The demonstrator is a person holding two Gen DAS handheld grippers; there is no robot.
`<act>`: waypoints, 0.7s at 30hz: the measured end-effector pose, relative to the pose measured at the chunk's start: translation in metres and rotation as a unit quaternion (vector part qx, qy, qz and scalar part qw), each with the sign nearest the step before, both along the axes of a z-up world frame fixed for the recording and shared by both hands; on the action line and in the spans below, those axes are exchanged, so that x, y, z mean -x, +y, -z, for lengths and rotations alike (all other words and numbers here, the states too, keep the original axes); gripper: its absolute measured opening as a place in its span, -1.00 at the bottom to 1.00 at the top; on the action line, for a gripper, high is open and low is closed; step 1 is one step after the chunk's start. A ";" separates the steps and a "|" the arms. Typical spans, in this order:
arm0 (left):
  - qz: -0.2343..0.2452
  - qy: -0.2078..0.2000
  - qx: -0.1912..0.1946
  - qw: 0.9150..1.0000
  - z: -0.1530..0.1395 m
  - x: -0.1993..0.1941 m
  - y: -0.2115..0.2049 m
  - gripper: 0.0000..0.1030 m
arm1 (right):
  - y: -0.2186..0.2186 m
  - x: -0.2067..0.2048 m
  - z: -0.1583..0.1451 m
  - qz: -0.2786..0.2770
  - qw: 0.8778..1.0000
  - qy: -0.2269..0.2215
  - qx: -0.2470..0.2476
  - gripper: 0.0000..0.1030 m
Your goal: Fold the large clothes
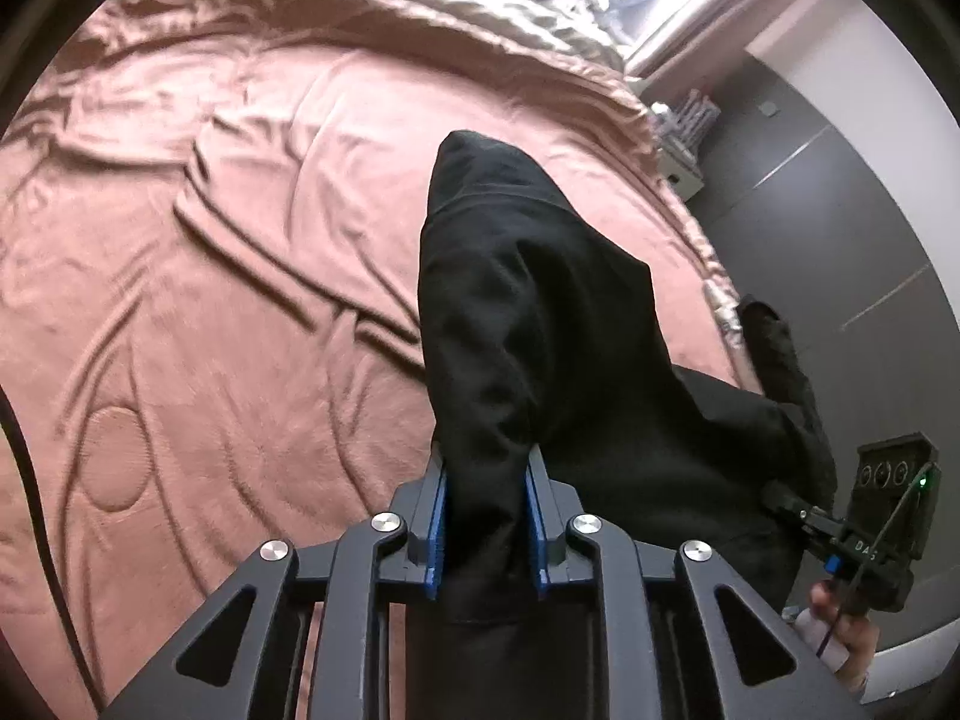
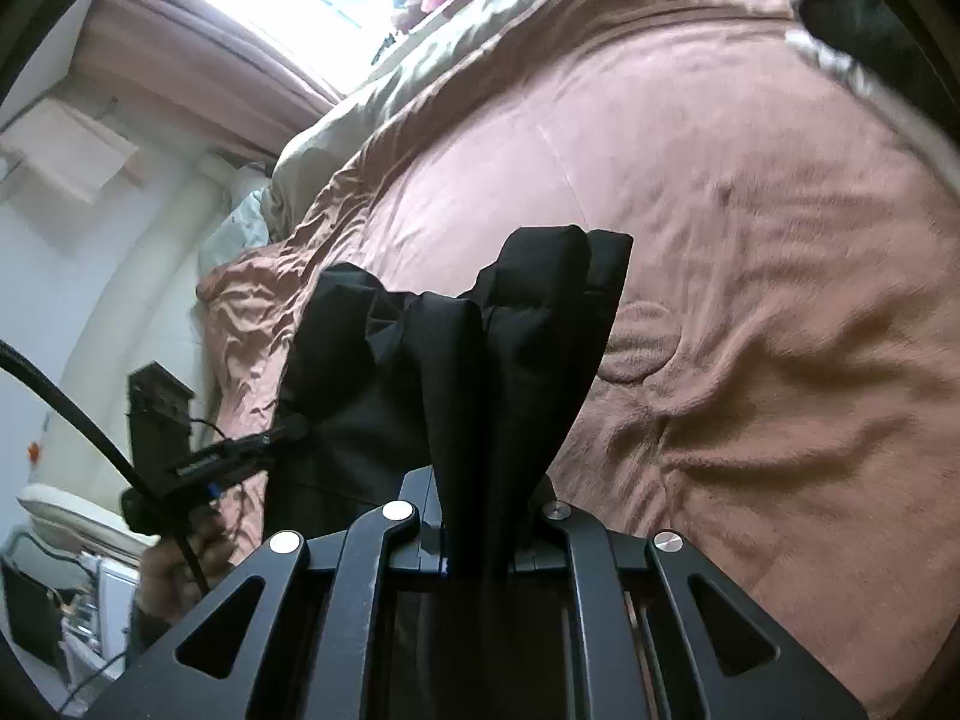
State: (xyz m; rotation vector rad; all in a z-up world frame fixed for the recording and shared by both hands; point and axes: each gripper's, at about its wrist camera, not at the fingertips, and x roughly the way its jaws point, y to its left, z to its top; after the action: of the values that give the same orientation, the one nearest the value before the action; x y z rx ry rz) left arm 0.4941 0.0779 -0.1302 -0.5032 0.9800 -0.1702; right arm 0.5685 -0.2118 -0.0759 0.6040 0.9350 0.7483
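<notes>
We are looking along each gripper's fingers from just behind them, angled down over a pink bedspread close below. Both views are sharing that bedspread and the black garment, each catching the other gripper at its edge.

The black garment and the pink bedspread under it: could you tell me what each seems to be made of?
Black garment: looks like matte woven or knit cloth, thick, with soft rounded folds and no shine. Pink bedspread: seemingly plush, velvety fabric, quilted, with a faint sheen and stitched curves.
</notes>
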 end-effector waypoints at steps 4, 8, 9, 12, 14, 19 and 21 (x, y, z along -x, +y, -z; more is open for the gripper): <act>0.002 -0.028 -0.003 1.000 -0.030 0.022 -0.006 -0.60 | -0.008 0.025 -0.014 0.012 1.000 -0.015 -0.005 -0.85; 0.003 -0.057 -0.004 0.998 -0.060 0.047 -0.016 -0.64 | -0.024 0.055 -0.029 0.021 0.999 -0.034 -0.009 -0.89; 0.003 -0.061 -0.004 0.998 -0.065 0.051 -0.019 -0.64 | -0.026 0.061 -0.033 0.022 0.999 -0.039 -0.011 -0.90; 0.008 -0.079 -0.001 0.997 -0.085 0.069 -0.030 -0.66 | -0.040 0.087 -0.047 0.031 0.997 -0.063 -0.011 -0.90; 0.007 -0.089 -0.006 0.996 -0.094 0.075 -0.040 -0.67 | -0.051 0.105 -0.055 0.036 0.996 -0.079 -0.014 -0.91; 0.009 -0.122 -0.007 0.993 -0.120 0.096 -0.054 -0.68 | -0.074 0.138 -0.067 0.047 0.993 -0.102 -0.021 -0.91; 0.013 -0.126 -0.010 0.992 -0.127 0.099 -0.060 -0.68 | -0.081 0.146 -0.069 0.052 0.993 -0.107 -0.027 -0.91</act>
State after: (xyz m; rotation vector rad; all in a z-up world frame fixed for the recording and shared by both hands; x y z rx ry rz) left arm 0.3947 0.0182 -0.0035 -0.4390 0.7411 -0.2406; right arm 0.4229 -0.2931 -0.0065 0.6026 0.6824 0.7313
